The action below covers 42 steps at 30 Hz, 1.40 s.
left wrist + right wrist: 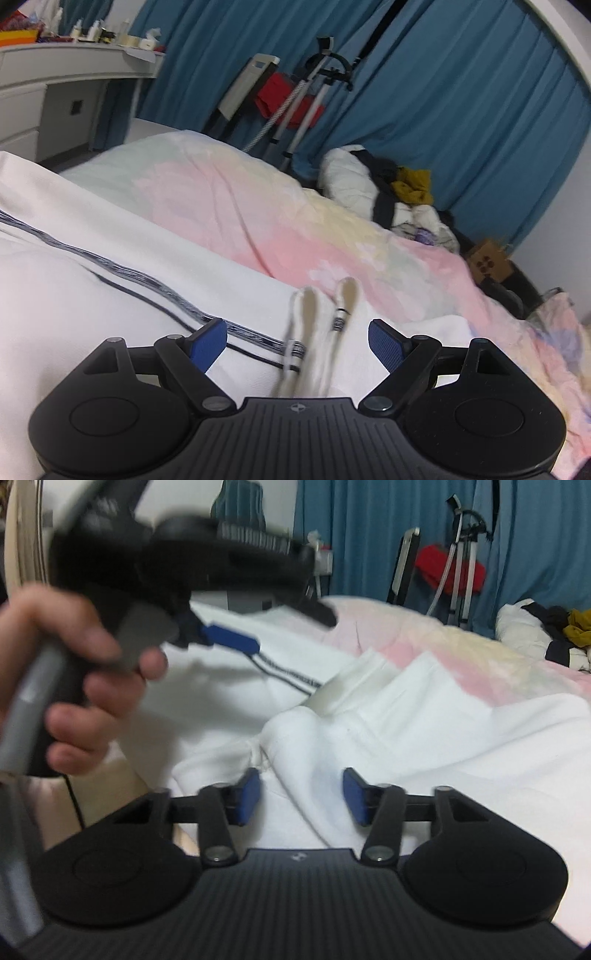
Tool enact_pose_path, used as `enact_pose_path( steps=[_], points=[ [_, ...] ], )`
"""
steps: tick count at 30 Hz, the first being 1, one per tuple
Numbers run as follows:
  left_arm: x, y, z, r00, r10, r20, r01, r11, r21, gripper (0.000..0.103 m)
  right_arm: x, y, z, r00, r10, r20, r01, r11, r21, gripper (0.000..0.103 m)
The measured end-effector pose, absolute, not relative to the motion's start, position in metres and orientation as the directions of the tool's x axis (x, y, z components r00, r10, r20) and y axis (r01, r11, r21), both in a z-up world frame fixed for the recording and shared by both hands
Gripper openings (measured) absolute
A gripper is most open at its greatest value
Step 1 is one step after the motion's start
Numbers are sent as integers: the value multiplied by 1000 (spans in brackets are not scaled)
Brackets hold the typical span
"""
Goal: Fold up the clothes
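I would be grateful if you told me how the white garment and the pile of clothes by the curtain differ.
The white garment lies spread across the bed near both hand-held grippers; the pile of clothes sits bunched at the far edge by the curtain. The garment is white with a dark stripe; the pile mixes white, black and mustard pieces. Both rest on the pink bedcover.

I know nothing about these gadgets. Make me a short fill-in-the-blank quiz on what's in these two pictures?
1. The pads on each gripper's fingers are coloured ____.
2. Both grippers, left and right, have jaws that are ____.
3. The garment on the bed is mostly ____.
4. The curtains behind the bed are ____.

Missing words: blue; open; white; blue
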<state>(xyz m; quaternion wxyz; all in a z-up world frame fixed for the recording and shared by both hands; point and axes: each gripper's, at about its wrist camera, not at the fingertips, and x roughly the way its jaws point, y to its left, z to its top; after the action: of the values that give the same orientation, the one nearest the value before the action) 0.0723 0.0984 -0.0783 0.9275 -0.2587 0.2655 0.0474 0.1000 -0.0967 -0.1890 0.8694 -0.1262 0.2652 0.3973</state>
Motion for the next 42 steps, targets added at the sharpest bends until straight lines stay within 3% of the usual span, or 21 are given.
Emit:
enact_pose_path(
  steps=[1, 4, 8, 17, 22, 28, 30, 37, 42],
  points=[
    [73, 98, -78, 857, -70, -511, -208, 860, -467, 85, 99, -96, -189, 547, 614, -569, -751, 661, -9, 18],
    [76, 96, -78, 854, -153, -497, -153, 840, -521, 85, 91, -103, -177, 567, 603, -561, -738, 675, -21, 7],
    [82, 99, -79, 829, -294, -475, -113, 745, -658, 85, 68, -116, -157, 608, 600, -520, -738, 669, -90, 7],
    [142, 94, -104, 756, -322, -570, -205, 710, -674, 85, 44, -148, -129, 609, 655, -447, -753, 654, -68, 7],
    [176, 92, -118, 710, -339, -617, -258, 691, -676, 79, 51, -161, -135, 547, 707, -448, -797, 604, -19, 7],
    [209, 93, -128, 675, -357, -646, -279, 688, -671, 45, 51, -158, -144, 517, 717, -467, -817, 576, -21, 7],
    [209, 96, -126, 680, -344, -647, -268, 705, -657, 12, 53, -158, -146, 515, 718, -468, -817, 577, -14, 7],
    [194, 105, -94, 755, -295, -585, -180, 765, -619, 12, 50, -144, -152, 562, 708, -428, -800, 596, -64, 7],
    [199, 104, -113, 716, -245, -654, -207, 820, -533, 13, 63, -122, -182, 524, 651, -549, -805, 590, -70, 7]
  ],
)
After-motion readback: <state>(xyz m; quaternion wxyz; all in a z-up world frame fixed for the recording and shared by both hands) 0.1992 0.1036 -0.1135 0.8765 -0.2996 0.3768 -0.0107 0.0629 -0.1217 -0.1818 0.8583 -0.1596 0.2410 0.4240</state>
